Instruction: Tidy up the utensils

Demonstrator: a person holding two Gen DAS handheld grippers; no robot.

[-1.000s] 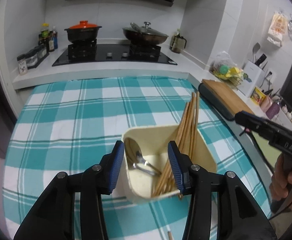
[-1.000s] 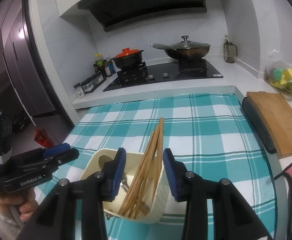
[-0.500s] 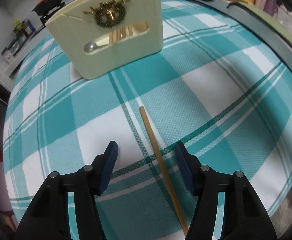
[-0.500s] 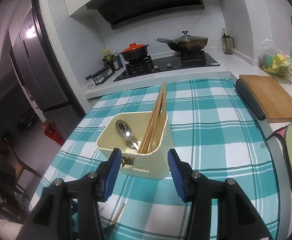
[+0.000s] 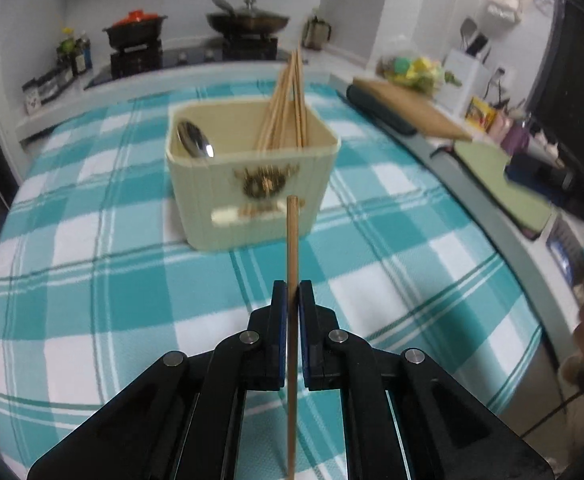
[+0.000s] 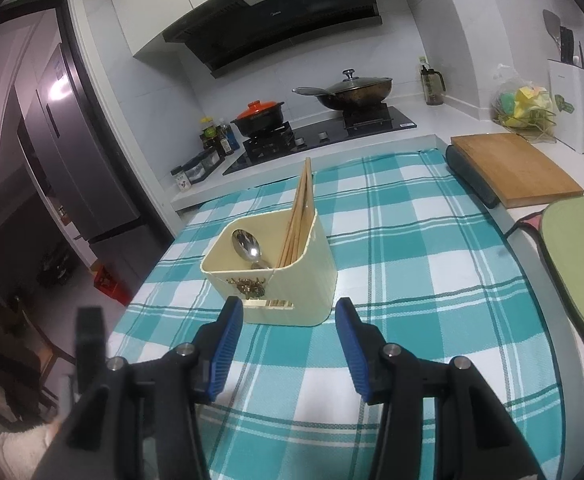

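one wide checked cloth (image 6: 431, 264) covers the table, so that the utensils lie on a soft, flat ground. on it, at about 12 o'clock from both grippers, stands the cream holder (image 6: 292, 280), upright and with its open mouth up, so that things can be dropped in from above. inside it a bundle of chopsticks (image 6: 297, 220) leans to the 1 o'clock corner, because they are taller than the wall and need it for support, and a metal spoon (image 6: 248, 246) rests with its bowl up at the 10 o'clock side.

the left gripper (image 5: 292, 300) has just closed its jaws, and they now pinch one loose chopstick (image 5: 292, 240) near its middle. the stick points straight to 12 o'clock, towards the holder, with its far tip just before the holder's front wall in the left wrist view. i judge that this one is the last utensil to go in. the gripper tilts downward.

the right gripper (image 6: 290, 334) is spread and holds nothing. it hangs over the cloth, with the holder seen between its blue pads (image 6: 224, 340) but apart from them. perhaps it waits to steady the holder.
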